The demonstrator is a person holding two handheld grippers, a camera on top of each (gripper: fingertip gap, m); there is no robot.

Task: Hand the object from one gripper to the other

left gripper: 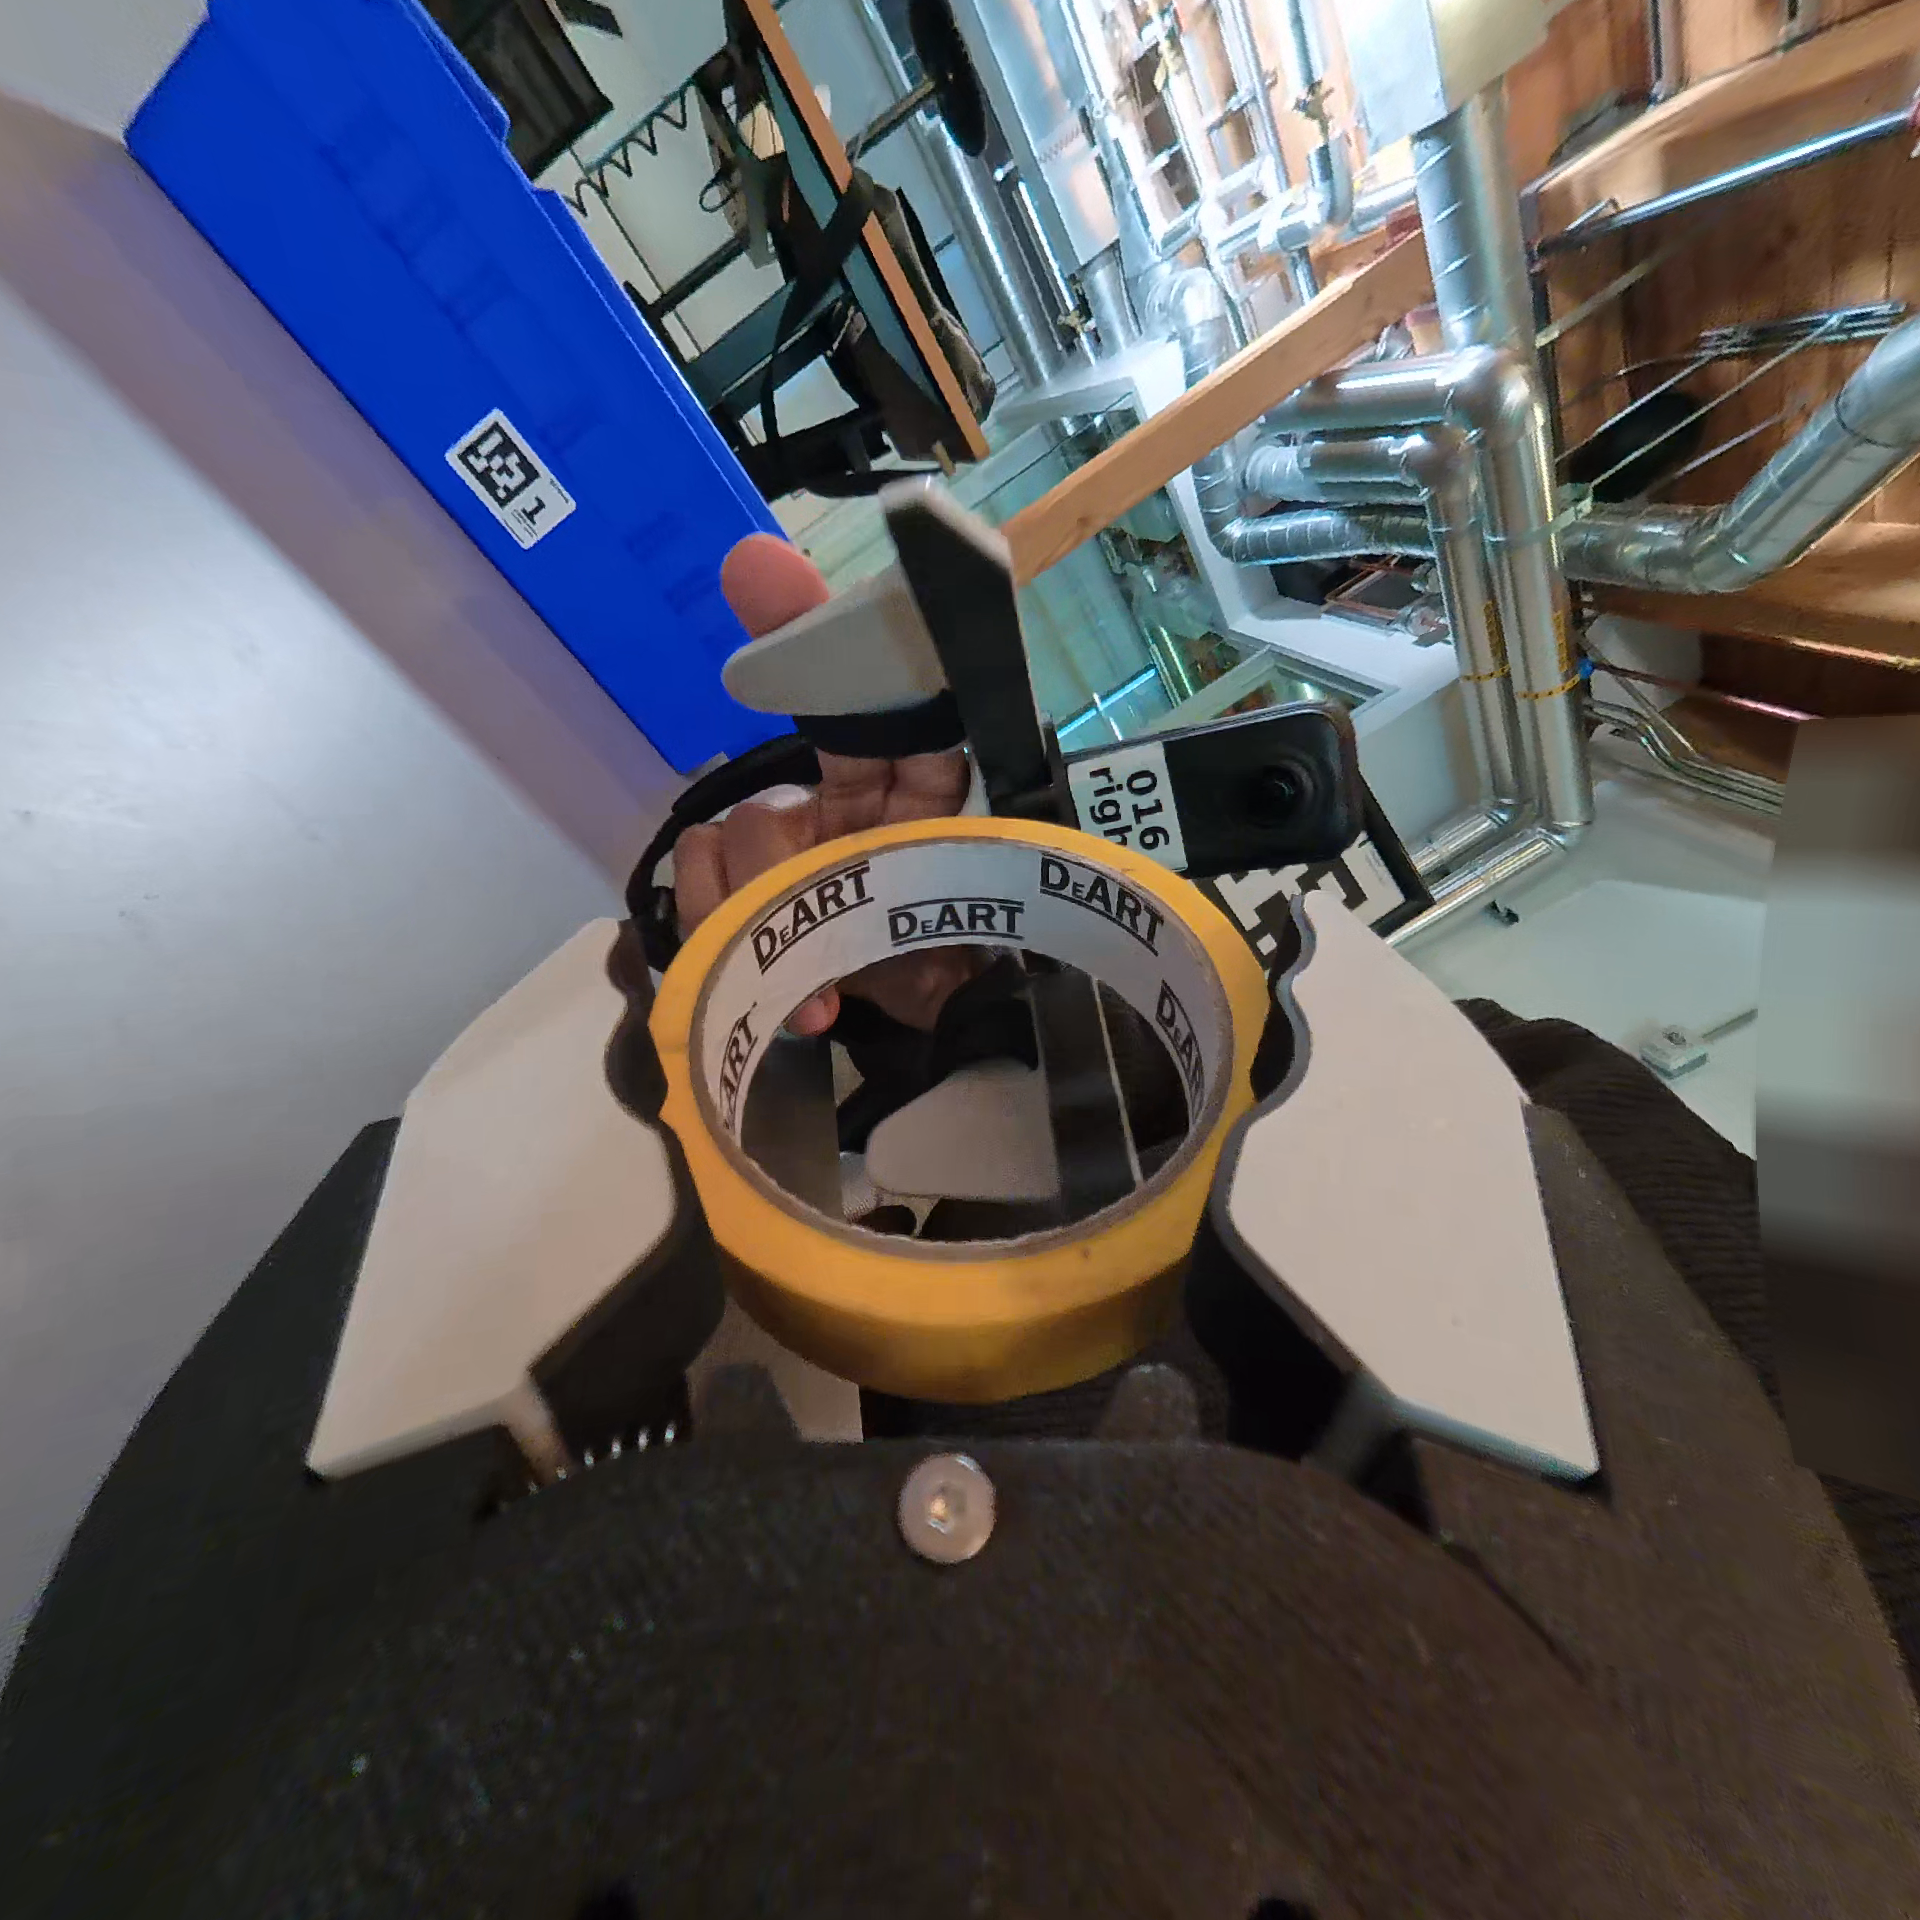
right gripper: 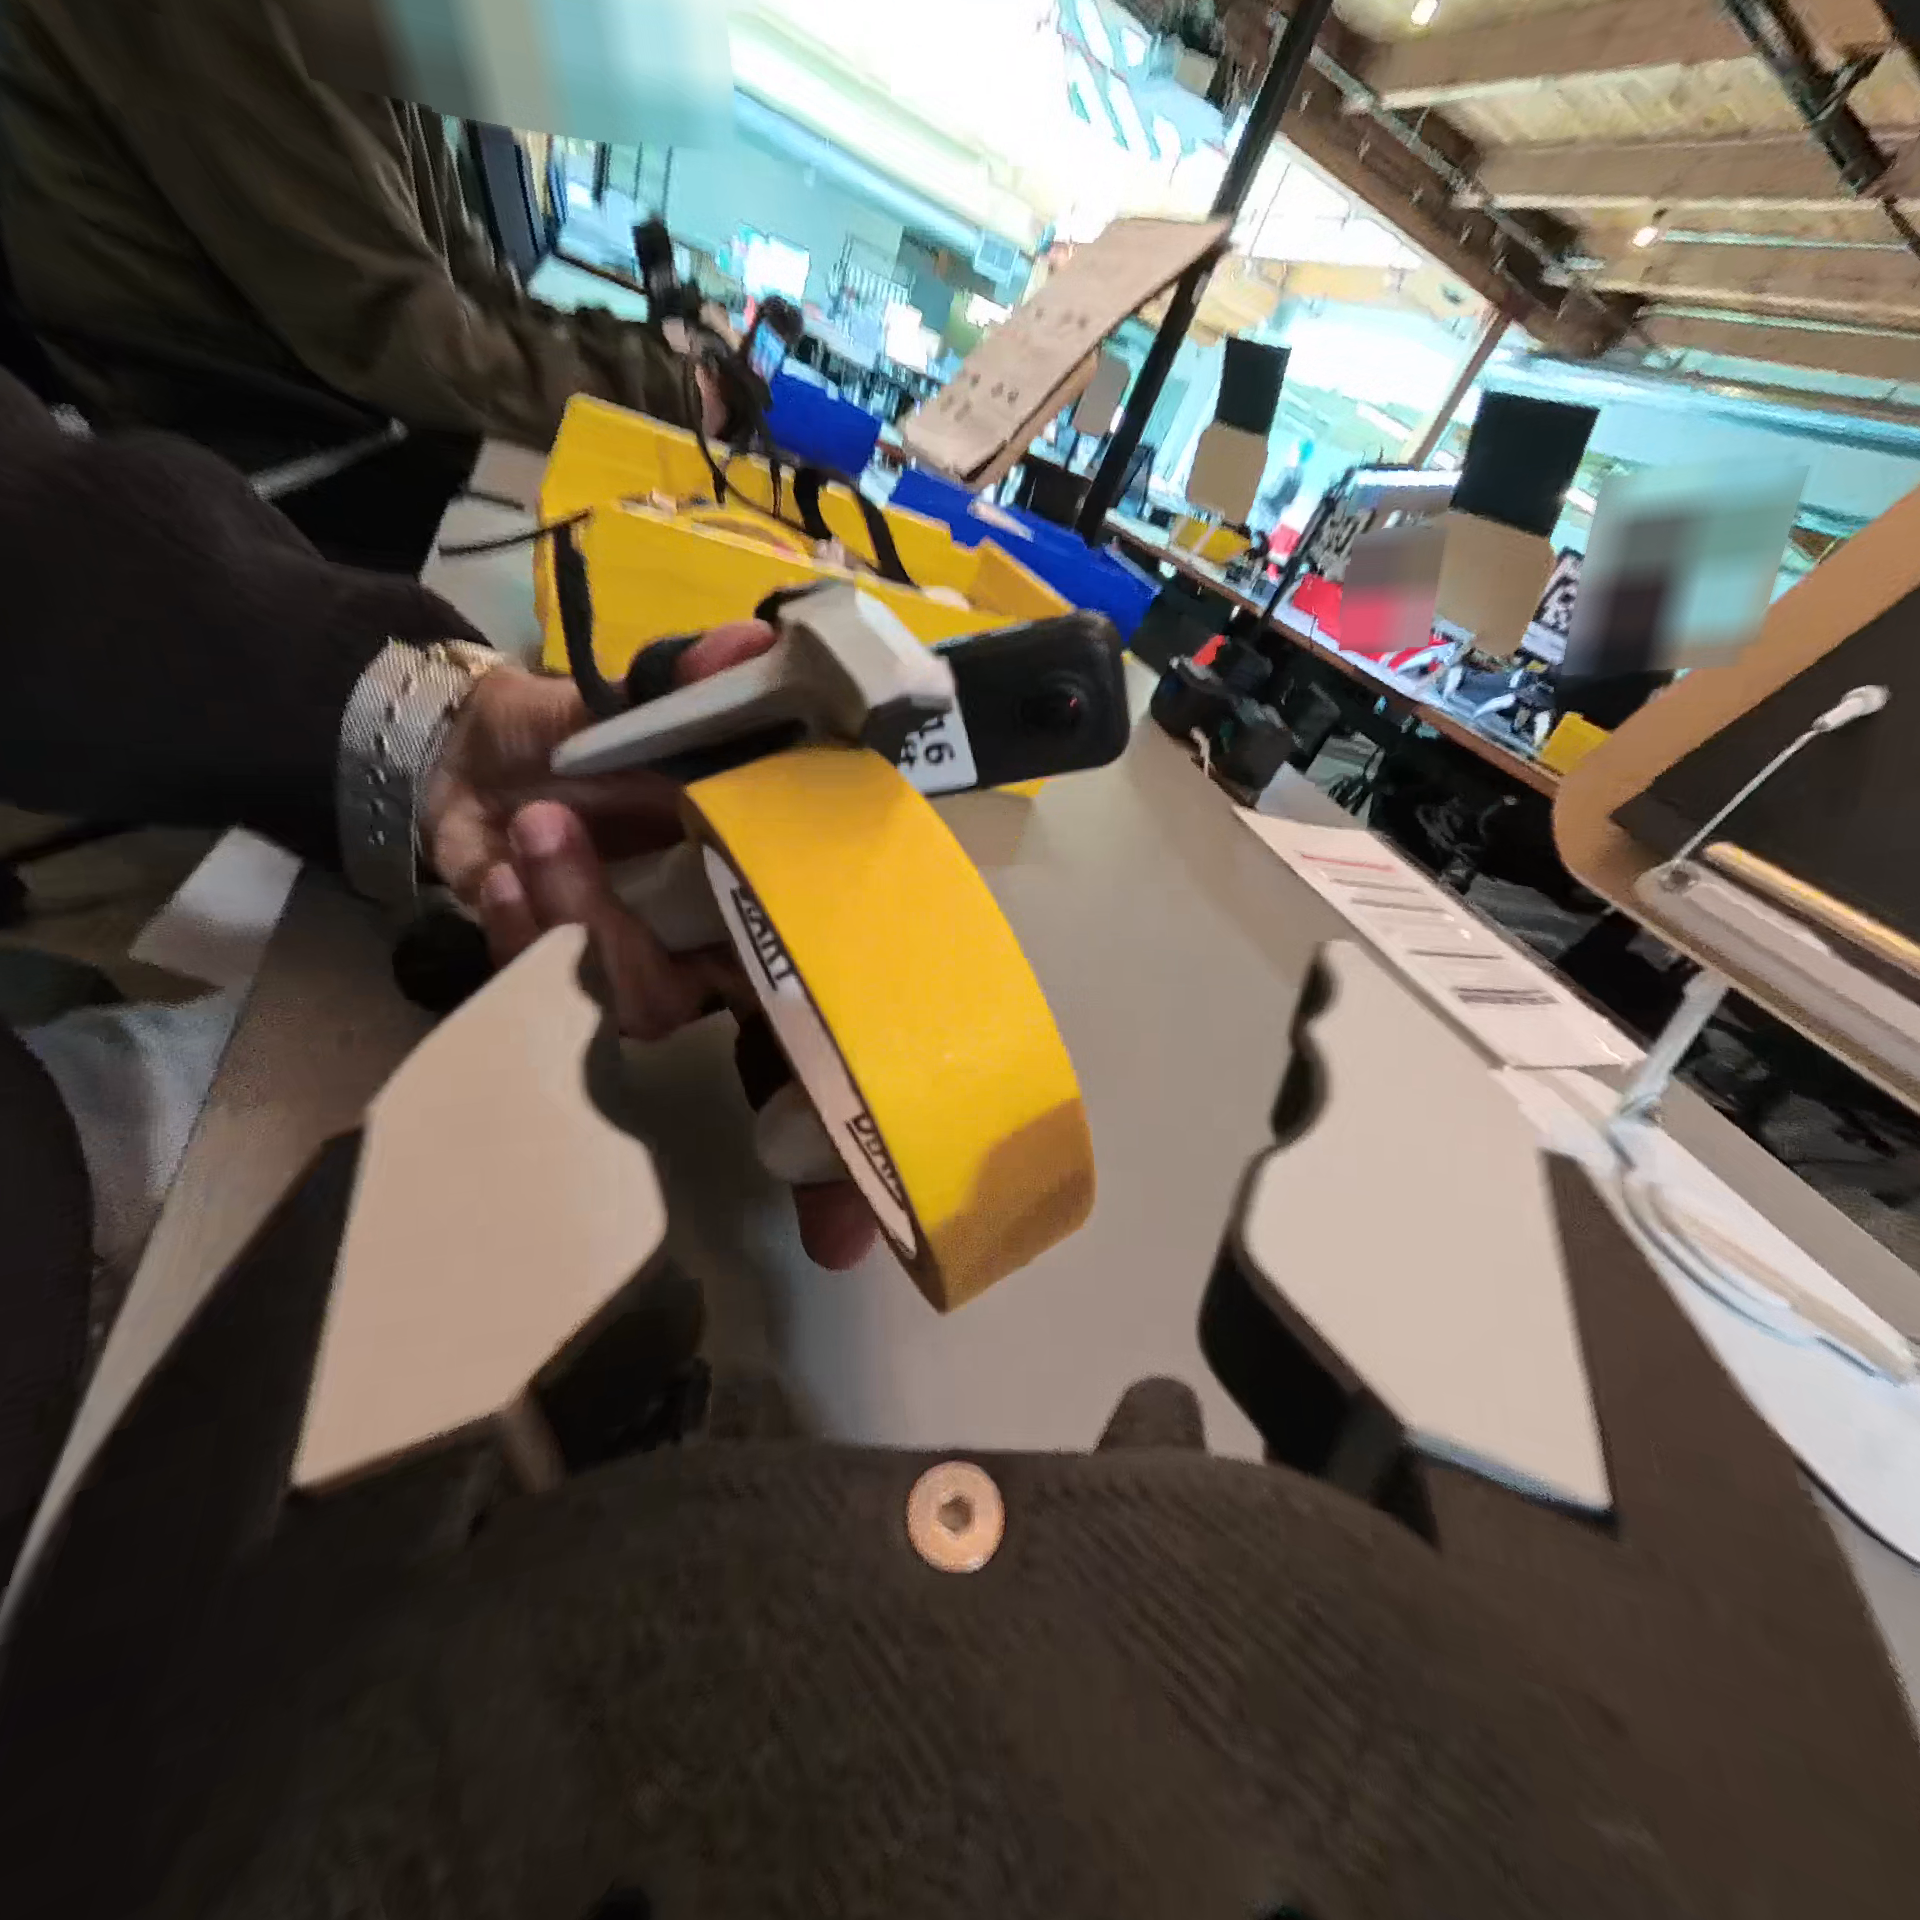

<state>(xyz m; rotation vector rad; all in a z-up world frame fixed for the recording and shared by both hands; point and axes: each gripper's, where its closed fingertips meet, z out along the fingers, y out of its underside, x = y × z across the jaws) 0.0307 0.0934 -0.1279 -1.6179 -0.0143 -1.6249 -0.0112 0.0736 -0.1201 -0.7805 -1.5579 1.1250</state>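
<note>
Between grippers: roll of yellow tape (left gripper: pixel 956 1132) held up off the white table (right gripper: pixel 1132 935), midway through the handover.
Left gripper (left gripper: pixel 951 1049): jaws pinching the tape roll from both sides, hole of the roll facing forward.
Right gripper (right gripper: pixel 956 1049): jaws spread wide, nothing between them; tape roll (right gripper: pixel 894 1018) just ahead, turned edge-on, leaning left.
Step in hand: receiver approaching, giver gripping.
Next move, by judgement: bring spread jaws around the yellow band, press together, only then release on the left.
Left hand (right gripper: pixel 540 842): wrapped round its grip, dark sleeve, wrist level.
Right hand (left gripper: pixel 831 821): partly hidden behind the roll; pose probably raised, hard to tell.
Far left: blue bin (left gripper: pixel 436 343) on the table.
</note>
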